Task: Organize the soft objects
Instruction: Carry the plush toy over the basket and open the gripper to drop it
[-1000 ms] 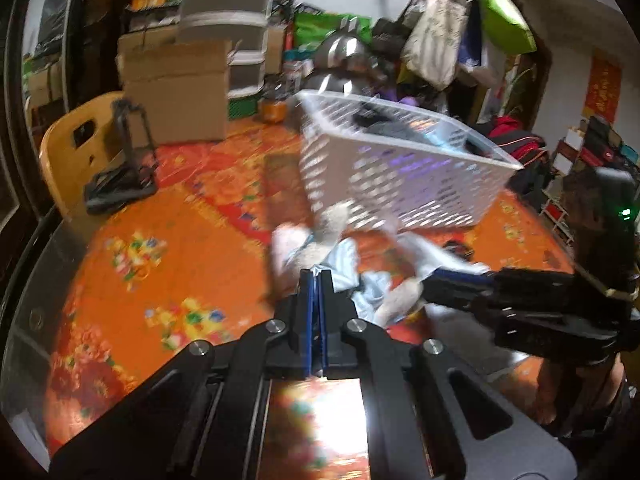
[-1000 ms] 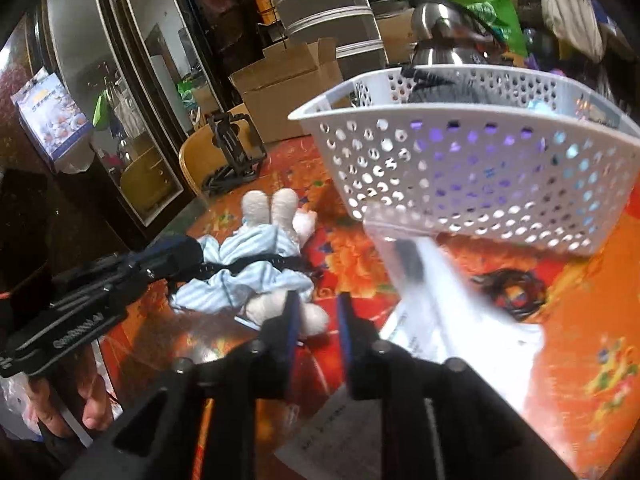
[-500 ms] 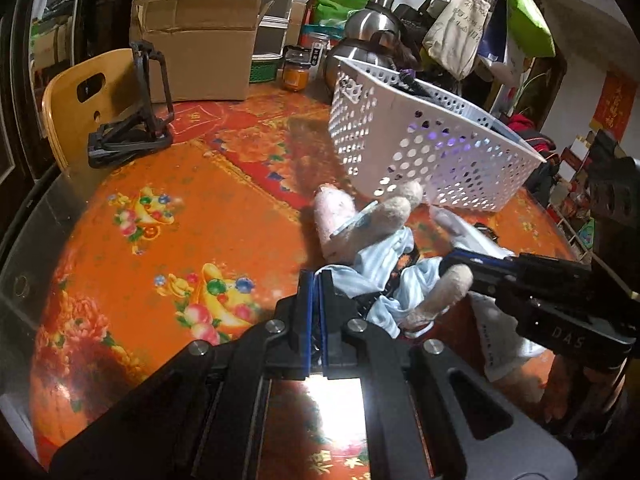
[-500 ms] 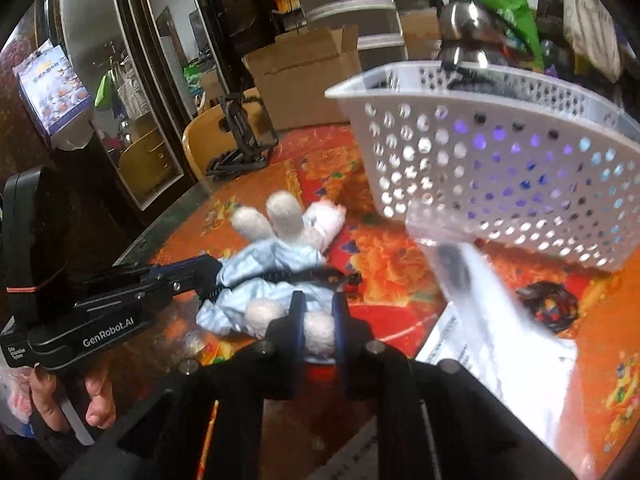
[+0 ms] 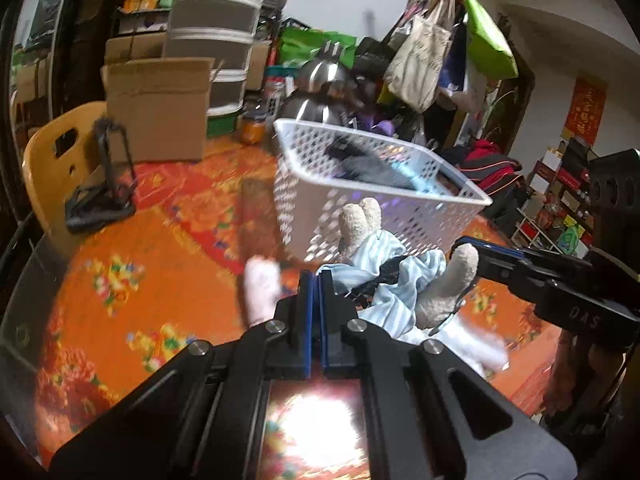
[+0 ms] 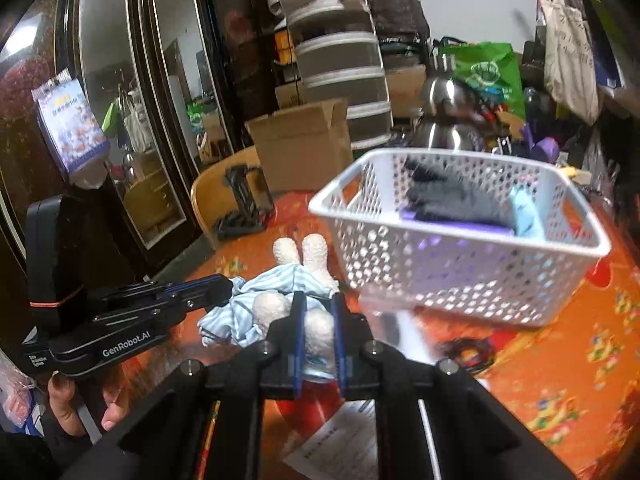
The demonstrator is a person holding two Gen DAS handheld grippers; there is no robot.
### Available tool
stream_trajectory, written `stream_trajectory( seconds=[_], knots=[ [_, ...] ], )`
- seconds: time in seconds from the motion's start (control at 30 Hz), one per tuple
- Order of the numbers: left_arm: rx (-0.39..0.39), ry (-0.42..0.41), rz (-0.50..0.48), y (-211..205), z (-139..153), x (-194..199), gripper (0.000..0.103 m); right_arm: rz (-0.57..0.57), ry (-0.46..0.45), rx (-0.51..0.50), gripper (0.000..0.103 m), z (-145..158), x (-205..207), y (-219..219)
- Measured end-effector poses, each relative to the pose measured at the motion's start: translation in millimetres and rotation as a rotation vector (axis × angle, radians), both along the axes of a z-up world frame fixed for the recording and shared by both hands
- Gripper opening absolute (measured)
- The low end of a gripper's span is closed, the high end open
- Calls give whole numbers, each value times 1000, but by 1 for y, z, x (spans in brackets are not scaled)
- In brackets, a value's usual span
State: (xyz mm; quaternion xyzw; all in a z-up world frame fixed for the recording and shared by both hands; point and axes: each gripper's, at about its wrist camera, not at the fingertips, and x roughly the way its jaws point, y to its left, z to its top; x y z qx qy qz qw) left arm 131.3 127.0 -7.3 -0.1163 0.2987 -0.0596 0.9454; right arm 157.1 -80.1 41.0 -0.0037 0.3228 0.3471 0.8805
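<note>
Left wrist view: the left tool (image 5: 315, 280) is showing at 6 o'clock with its blue-edged fingers (image 5: 306, 308) pressed together on a fold of pale blue striped cloth belonging to a stuffed toy (image 5: 390, 276). The toy is hanging just ahead of the tips, toward 1 o'clock, its cream limbs sticking up and out and a pink paw (image 5: 260, 286) blurring at 11 o'clock of the tips. The right tool (image 5: 466, 252) is reaching in from 3 o'clock and is pinching one cream leg of the toy. Behind the toy, at 12 o'clock, a white perforated basket (image 5: 304, 200) is standing on the orange patterned table (image 5: 132, 300), holding dark cloth. A yellow chair (image 5: 52, 160) is sitting at 9 o'clock, a cardboard box (image 5: 156, 108) at 10 o'clock.

Right wrist view: the right tool (image 6: 318, 320) is sitting low at 6 o'clock, its jaws having just been closing, and its two fingers (image 6: 298, 332) are clamping a cream limb of the stuffed toy (image 6: 280, 296) between them. The toy is lying just beyond the tips, with two cream feet pointing toward 12 o'clock. The left tool (image 6: 224, 286) is coming in from 9 o'clock, gripping the blue striped cloth at the toy's edge; a hand (image 6: 108, 404) is holding it at 8 o'clock. The basket (image 6: 460, 276) is standing at 2 o'clock on the table (image 6: 560, 380), with dark and light blue fabric inside. A sheet of paper (image 6: 344, 440) is lying at 5 o'clock.
</note>
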Motion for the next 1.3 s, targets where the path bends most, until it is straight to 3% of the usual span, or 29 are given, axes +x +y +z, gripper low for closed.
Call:
stream_trajectory(
  seconds=[0.3,0.57,0.8,1.03,1.07,1.13,1.2,1.23,1.27,1.3],
  knots=[
    [14,-64,-58,-32,65,33,2,-34,-66,27,10,62,29,-37],
    [18,-58,-75,-54,117,112,2,-104,-94,17,10,97,102,-57],
    [32,-18,-56,-75,125,198,2,-160,-107,-46,10,81,156,-62],
    [61,73,-38,-97,88,261,3,-186,-102,-135,10,38,187,-63],
    [64,87,-38,-99,83,266,5,-190,-98,-147,10,32,190,-63],
    [71,106,-14,-98,72,272,21,-204,-67,-175,17,18,199,-64],
    [61,119,-1,-95,63,273,64,-242,-60,-181,39,12,202,-71],
    [63,125,11,-93,60,271,70,-254,-59,-171,60,11,202,-75],
    [74,121,25,-90,56,268,73,-267,-59,-160,67,11,203,-80],
    [89,111,41,-88,55,265,73,-287,-60,-147,67,12,202,-85]
  ],
)
